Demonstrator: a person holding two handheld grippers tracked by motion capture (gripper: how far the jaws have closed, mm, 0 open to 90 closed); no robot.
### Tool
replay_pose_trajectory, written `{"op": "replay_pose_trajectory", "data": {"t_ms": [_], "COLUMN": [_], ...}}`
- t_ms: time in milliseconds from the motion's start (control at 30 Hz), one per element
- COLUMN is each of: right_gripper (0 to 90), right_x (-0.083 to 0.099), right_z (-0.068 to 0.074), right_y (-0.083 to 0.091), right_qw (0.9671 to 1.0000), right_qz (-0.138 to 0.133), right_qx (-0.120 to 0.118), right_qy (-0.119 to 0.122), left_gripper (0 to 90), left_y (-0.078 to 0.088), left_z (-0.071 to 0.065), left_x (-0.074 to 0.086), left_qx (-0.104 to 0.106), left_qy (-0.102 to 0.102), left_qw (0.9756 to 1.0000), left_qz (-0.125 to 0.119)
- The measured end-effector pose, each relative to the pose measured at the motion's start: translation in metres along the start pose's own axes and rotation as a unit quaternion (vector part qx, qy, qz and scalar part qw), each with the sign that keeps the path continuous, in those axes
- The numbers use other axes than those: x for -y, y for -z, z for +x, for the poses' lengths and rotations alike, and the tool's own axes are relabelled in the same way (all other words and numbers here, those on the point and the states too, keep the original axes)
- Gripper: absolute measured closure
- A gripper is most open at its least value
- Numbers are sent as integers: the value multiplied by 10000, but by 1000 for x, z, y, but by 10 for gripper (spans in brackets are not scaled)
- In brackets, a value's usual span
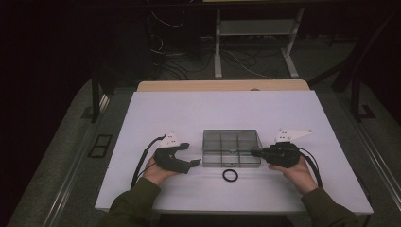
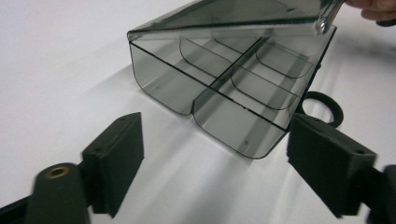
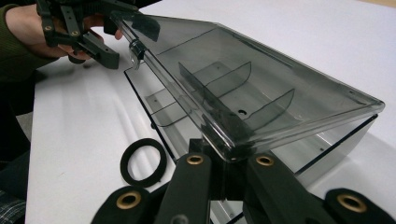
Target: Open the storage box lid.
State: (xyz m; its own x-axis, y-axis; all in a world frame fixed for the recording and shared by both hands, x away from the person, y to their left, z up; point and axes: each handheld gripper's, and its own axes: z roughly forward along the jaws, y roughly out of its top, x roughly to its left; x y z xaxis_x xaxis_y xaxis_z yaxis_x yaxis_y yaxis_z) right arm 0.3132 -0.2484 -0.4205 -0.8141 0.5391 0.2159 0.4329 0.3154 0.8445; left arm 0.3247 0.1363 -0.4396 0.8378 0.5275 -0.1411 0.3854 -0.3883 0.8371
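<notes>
While right gripper point(image 3: 229, 161) pinches lid point(image 3: 261, 88), left gripper point(image 2: 215, 158) gapes.

Smoky transparent plastic compartment box point(image 1: 231, 148) on white worktop point(image 1: 189, 113), near middle, toward person's edge. Box lid point(image 3: 261, 88) tilted up over dividers, raised at right claw's side. Black rubber ring point(image 1: 230, 175) flat on worktop just before box, apart from it. Left claw point(image 1: 185, 155) left of box, clear of it, jaws apart, nothing between. Right claw point(image 1: 255, 152) at box's right edge, jaws pinched on lid rim. Wooden board point(image 1: 222, 85) behind worktop's far edge.
</notes>
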Motion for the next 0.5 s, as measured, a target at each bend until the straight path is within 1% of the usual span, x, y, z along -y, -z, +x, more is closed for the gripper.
{"op": "replay_pose_trajectory", "data": {"t_ms": [67,133,200,300,367,400,467,500], "right_gripper": [894,894,894,894,894,894,894,894], "right_x": [0,-1,-2,-3,-5,-5,-7,-8], "right_z": [0,-1,-1,-2,-2,-2,-3,-3], "right_y": [0,1,1,2,2,2,3,3], "right_qw": [10000,10000,10000,10000,10000,10000,10000,10000], "right_qz": [-3,-21,-32,-36,-54,-62,-76,-75], "right_qx": [7,9,-4,-13,0,2,4,1], "right_qy": [0,3,-11,-26,-7,-10,-5,-3], "left_gripper": [149,138,126,107,105,97,89,72], "left_y": [0,1,1,2,3,3,2,2], "left_z": [0,0,0,1,0,-1,-1,-1], "left_x": [0,-1,-1,-1,-1,-1,0,0], "left_qx": [36,-35,-64,-90,-119,-157,-168,-208], "left_qy": [-7,-5,33,24,-26,-30,-46,-51], "left_qw": [10000,10000,10000,9999,9999,9999,9998,9998], "left_qz": [10,-13,-67,-63,-60,-64,-48,-28]}}
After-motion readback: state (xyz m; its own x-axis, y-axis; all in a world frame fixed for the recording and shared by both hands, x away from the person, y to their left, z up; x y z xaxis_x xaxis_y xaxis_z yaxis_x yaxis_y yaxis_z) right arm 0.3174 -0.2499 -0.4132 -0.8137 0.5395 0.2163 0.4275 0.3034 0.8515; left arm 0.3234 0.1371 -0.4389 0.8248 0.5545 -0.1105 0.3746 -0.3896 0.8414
